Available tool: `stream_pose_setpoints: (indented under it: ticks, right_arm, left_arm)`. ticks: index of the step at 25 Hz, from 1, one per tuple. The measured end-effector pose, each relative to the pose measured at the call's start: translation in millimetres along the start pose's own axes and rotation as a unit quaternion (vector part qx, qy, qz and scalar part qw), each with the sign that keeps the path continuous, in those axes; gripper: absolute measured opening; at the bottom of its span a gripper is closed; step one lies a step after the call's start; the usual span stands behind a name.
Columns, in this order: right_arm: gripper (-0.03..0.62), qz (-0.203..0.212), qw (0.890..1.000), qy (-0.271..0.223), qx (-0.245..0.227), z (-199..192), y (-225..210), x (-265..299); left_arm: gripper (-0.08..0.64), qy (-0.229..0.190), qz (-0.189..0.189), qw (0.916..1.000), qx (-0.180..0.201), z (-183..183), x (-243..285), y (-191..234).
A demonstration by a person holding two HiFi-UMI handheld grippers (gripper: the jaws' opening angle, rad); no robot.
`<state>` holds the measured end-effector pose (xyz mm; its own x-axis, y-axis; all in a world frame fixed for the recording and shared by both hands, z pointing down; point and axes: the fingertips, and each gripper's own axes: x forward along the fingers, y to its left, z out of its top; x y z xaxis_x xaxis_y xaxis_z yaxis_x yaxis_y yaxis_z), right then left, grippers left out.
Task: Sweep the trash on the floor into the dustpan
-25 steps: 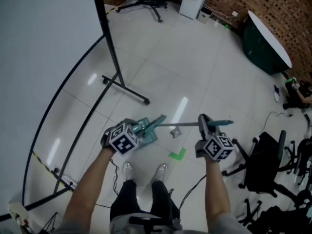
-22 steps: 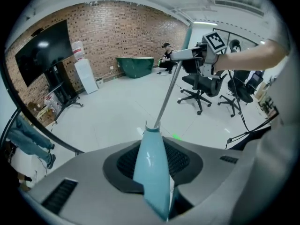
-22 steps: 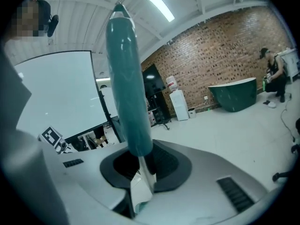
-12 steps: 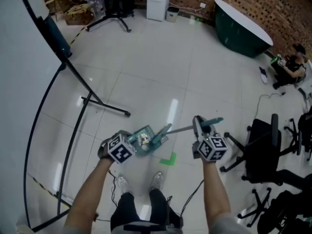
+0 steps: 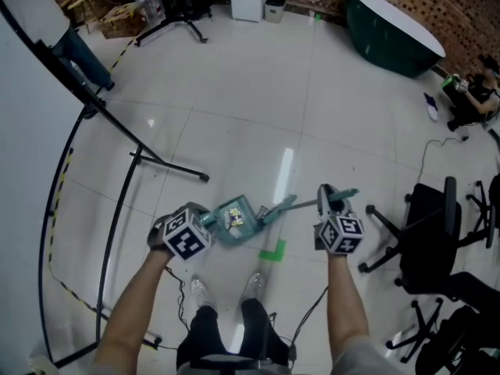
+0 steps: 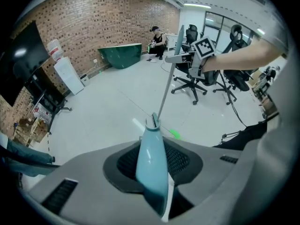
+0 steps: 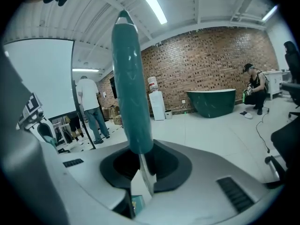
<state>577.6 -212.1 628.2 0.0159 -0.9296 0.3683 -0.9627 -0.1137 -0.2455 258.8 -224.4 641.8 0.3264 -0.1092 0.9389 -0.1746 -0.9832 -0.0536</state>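
The trash [image 5: 233, 219] lay inside the dustpan [image 5: 247, 230], which rested on the floor [image 5: 328, 108] just ahead of the person's shoes [image 5: 200, 291]. A second earlier the trash had lain on bare tile to the right of the pan. The broom [image 5: 275, 211] head had since moved left and now sat against the pan's mouth.

The left gripper [image 5: 201, 223] was clamped on the pan's pale blue handle. The right gripper [image 5: 326, 200] was clamped on the broom's dark teal grip, the shaft running left from it to the head.

A green tape mark [image 5: 272, 251] lay just beside the pan, between it and the shoes. A stand [image 5: 168, 166] leg reached in at the left, near the pan. A chair [image 5: 433, 233] stood near the right gripper. The tub [image 5: 391, 26] sat well apart at the far wall. Open tile extended ahead of the pan.
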Motion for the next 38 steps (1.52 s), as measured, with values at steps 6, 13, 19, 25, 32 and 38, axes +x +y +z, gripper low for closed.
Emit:
stream_pose_setpoints:
  ticks: [6, 13, 19, 25, 32, 38]
  right_arm:
    - [0.051, 0.011, 0.999, 0.034, 0.023, -46, 0, 4]
    - [0.06, 0.075, 0.994, 0.053, 0.062, -71, 43, 5]
    - [0.067, 0.131, 0.985, 0.069, 0.084, -81, 69, 3]
    - [0.071, 0.213, 0.969, 0.085, 0.09, -78, 110, 4]
    - [0.067, 0.214, 0.972, 0.076, 0.059, -60, 122, 4]
    - [0.048, 0.192, 0.98, 0.043, 0.03, -24, 114, -1]
  left_arm:
    - [0.11, 0.031, -0.012, 0.9994, 0.013, -3, 11, -8]
    - [0.11, 0.0, -0.022, 0.9998, 0.004, 15, 19, -11]
    - [0.11, -0.01, -0.023, 0.9997, -0.005, 12, 19, -15]
    - [0.11, -0.014, -0.017, 0.9996, -0.018, 2, 18, -10]
    - [0.11, -0.039, 0.0, 0.9982, -0.045, -7, 14, -6]
    - [0.109, -0.06, 0.012, 0.9959, -0.066, -17, 5, -5]
